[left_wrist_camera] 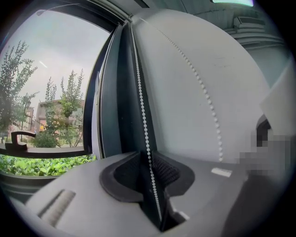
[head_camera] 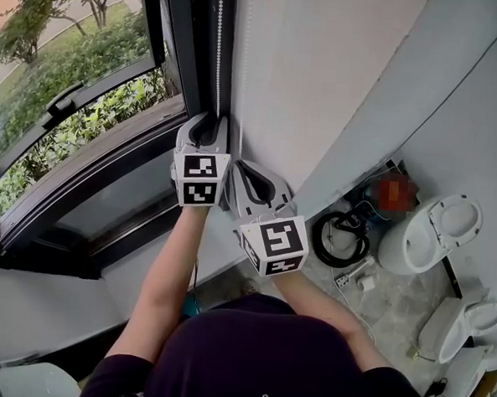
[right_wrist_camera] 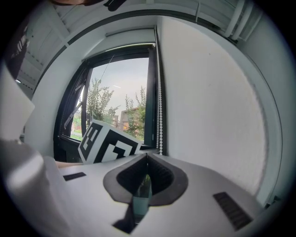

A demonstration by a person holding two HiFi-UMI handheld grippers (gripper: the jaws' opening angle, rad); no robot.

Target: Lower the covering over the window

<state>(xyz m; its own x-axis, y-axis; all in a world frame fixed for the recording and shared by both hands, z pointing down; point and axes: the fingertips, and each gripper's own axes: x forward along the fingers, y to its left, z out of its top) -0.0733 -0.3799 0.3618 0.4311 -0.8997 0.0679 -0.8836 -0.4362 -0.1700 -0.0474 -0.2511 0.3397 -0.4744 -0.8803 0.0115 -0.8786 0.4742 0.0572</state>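
A white bead chain [head_camera: 217, 49] hangs along the black frame at the right edge of the window [head_camera: 71, 82]. In the head view my left gripper [head_camera: 211, 122] reaches up to its lower end. The left gripper view shows the bead chain [left_wrist_camera: 141, 92] running down through the dark gap of the left gripper [left_wrist_camera: 149, 159], which is open; the pads do not press on it. A second strand [left_wrist_camera: 203, 92] hangs against the white wall. Just right of and below the left one, my right gripper [head_camera: 248, 170] is shut, with the chain [right_wrist_camera: 160, 115] hanging ahead of the right gripper [right_wrist_camera: 147, 159]. Trees show through the bare window glass [right_wrist_camera: 115, 102].
A white wall [head_camera: 323, 72] stands right of the frame. Below on the floor at the right are two white toilets [head_camera: 431, 234] [head_camera: 467, 324] and a coiled black hose [head_camera: 340, 238]. The window sash [head_camera: 61, 98] at the left is tilted outward.
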